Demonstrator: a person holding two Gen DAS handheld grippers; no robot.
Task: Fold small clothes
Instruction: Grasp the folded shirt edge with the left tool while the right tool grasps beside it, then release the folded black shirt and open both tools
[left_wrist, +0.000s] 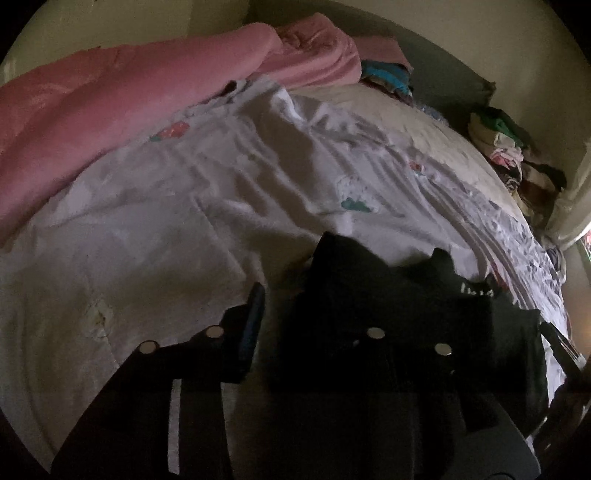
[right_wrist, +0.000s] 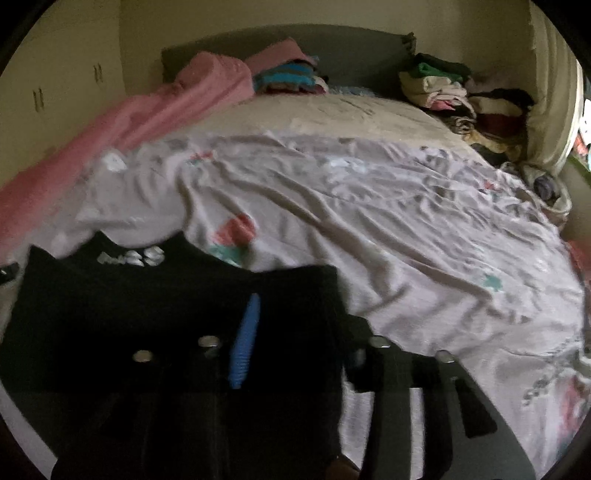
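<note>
A black garment with white lettering lies flat on the bed sheet at the near edge. In the left wrist view my left gripper stands open at the garment's left edge. Its blue pad is bare and apart from the cloth, and the other finger is dark against the black fabric. In the right wrist view my right gripper is open over the garment's right part. Cloth lies between its blue pad and the far finger, unpinched.
A pink blanket runs along the bed's left side. Folded clothes are stacked by the grey headboard. A loose pile of clothes fills the far right corner. The wrinkled sheet spreads to the right.
</note>
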